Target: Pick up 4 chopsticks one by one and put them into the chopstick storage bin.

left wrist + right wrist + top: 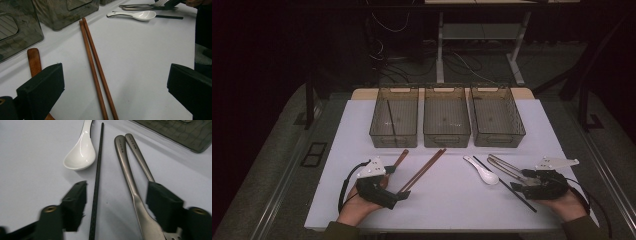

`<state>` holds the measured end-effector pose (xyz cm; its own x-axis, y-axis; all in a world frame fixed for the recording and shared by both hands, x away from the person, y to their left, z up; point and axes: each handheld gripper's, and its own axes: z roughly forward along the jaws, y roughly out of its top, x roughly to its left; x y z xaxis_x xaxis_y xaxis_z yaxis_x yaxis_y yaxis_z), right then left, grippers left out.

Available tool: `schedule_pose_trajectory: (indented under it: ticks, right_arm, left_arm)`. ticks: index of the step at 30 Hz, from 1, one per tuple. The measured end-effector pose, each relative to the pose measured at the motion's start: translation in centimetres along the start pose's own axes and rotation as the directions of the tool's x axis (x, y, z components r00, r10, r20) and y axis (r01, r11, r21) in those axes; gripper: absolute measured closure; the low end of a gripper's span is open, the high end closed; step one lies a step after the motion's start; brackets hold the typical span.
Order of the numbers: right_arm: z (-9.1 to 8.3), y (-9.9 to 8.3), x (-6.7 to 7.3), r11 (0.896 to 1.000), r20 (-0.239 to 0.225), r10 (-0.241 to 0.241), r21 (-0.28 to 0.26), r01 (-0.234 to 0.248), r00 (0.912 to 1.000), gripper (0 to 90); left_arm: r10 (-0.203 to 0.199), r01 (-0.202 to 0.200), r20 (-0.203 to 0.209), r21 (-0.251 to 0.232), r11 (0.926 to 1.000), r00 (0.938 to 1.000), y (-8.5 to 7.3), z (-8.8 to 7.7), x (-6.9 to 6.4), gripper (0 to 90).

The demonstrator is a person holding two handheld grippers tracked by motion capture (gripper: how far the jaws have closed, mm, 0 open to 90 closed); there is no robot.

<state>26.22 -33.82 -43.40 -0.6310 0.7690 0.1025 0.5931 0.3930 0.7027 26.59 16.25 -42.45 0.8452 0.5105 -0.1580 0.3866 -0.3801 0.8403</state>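
A: Fork [132, 187], the grey metal one – that looks like what the right gripper [116, 197] is after. It lies flat on the worktop [32, 157], just right of the black chopstick [97, 180], with a second metal handle [140, 157] touching it on its far side.

B: How will it handle?

A: I'd judge it stiff, fairly light and smooth, so it could slip or swivel if pinched on the flat of the handle. Best taken at the narrow neck, just above the tines, across its edges.

B: And the jaws?

A: Apart, not pressing on anything. Fork neck and black chopstick both lie between them; the fork sits close to the right-hand jaw, the chopstick close to the left-hand one. They risk catching the chopstick too.

B: The white spoon [81, 153]?

A: Left of the black chopstick, beyond the jaws, clear of them.

B: Other hand?

A: Left gripper [398, 196] rests with jaws wide apart, the brown chopstick pair [96, 70] lying between them untouched, a wooden handle [34, 61] by its left-hand jaw.
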Motion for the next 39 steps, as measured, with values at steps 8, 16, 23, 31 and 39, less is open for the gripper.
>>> schedule_pose_trajectory:
  ticks: [8,16,23,31,39]
  right_arm:
    - [0.3,-0.1,0.3,0.999,-0.051,-0.031,0.037,0.033,0.9982,56.4]
    - [1.2,-0.1,0.7,0.994,-0.08,-0.047,0.096,0.054,0.9957,70.9]
    - [1.4,-0.1,0.9,0.991,-0.09,-0.052,0.116,0.062,0.9946,76.6]
    - [1.5,0.1,1.1,0.987,-0.058,-0.081,0.136,0.089,0.995,84.0]
    - [1.5,0.2,1.3,0.988,-0.047,-0.045,0.148,0.052,0.9979,84.6]
  left_arm:
    - [0.003,-0.003,0.003,0.004,1.0,1.0,0.0,0.1,0.0,0.2]
    - [0.01,-0.01,0.003,0.005,0.9999,0.9999,0.0,0.1,0.0,0.3]
    - [0.01,-0.01,0.004,0.002,1.0,0.9999,0.0,0.2,0.0,0.2]
    - [0.003,-0.003,0.005,0.004,1.0,1.0,0.0,0.2,-0.1,0.3]
    - [0.0,0.0,0.006,0.004,1.0,1.0,-0.1,0.3,0.0,0.3]
